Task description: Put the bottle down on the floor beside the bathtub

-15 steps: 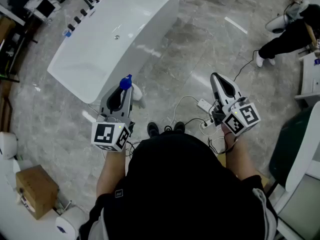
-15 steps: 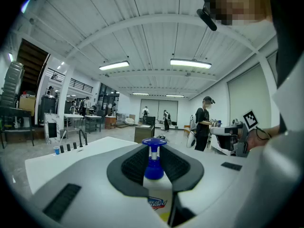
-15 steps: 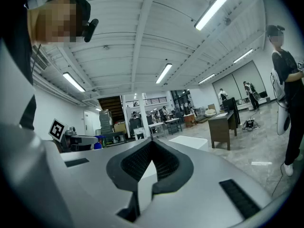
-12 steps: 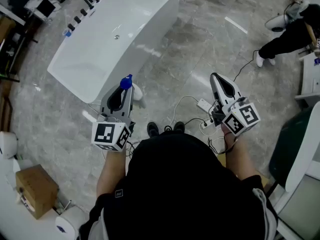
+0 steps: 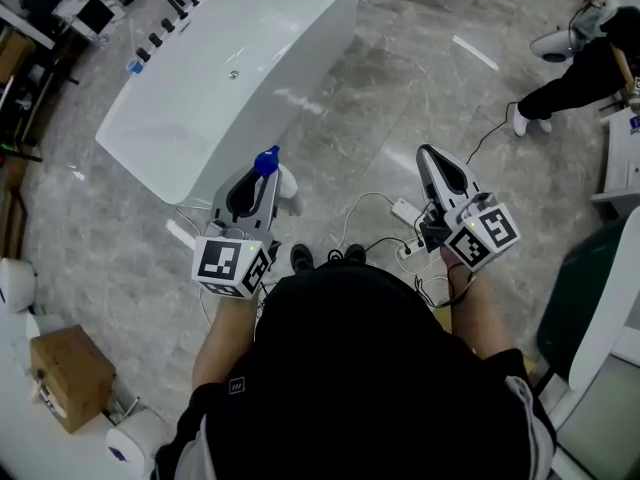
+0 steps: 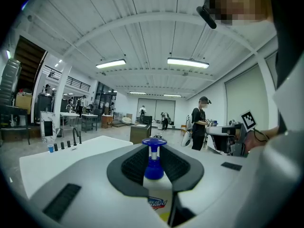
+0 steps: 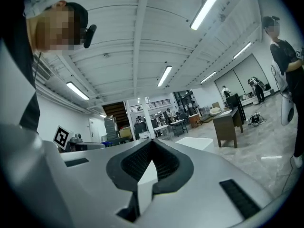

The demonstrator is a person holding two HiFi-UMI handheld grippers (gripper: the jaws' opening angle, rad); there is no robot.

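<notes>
The bottle (image 5: 267, 162), white with a blue cap, is held level above the grey marble floor (image 5: 390, 88), just off the near end of the white bathtub (image 5: 230, 68). My left gripper (image 5: 258, 180) is shut on it. In the left gripper view the bottle (image 6: 153, 164) sits between the dark ribbed pads (image 6: 134, 164), cap pointing away and its label low in the frame. My right gripper (image 5: 436, 164) hovers to the right, shut with nothing in it. In the right gripper view the right gripper (image 7: 152, 145) shows its tips touching.
A power strip (image 5: 406, 210) and loose cables lie on the floor between the grippers. My shoes (image 5: 300, 258) stand just behind. A cardboard box (image 5: 62, 376) sits at the lower left. A person in black (image 5: 575, 73) is at the upper right. Black fittings (image 5: 165, 18) line the tub's far rim.
My left gripper has shifted a little to the right with the bottle still in it. The right gripper has stayed where it was.
</notes>
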